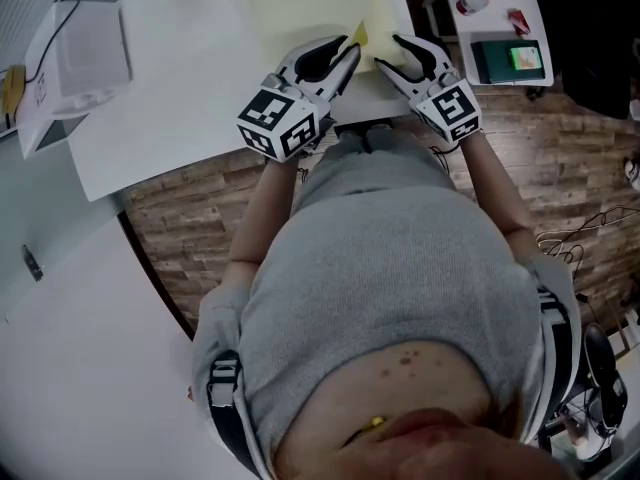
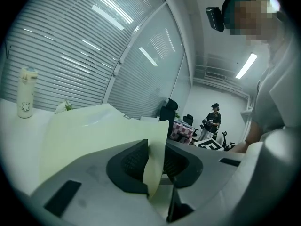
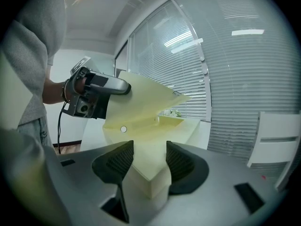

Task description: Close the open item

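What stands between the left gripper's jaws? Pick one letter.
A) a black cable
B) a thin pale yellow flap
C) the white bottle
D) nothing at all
B: in the left gripper view, the thin lid flap of the pale yellow box stands between the pads of the left gripper.

The yellow box is cut off by the top edge of the head view, so its far side is not seen. In the left gripper view the lower part of the flap is hidden behind the jaws. The distant person and the print on the white bottle are too small to tell
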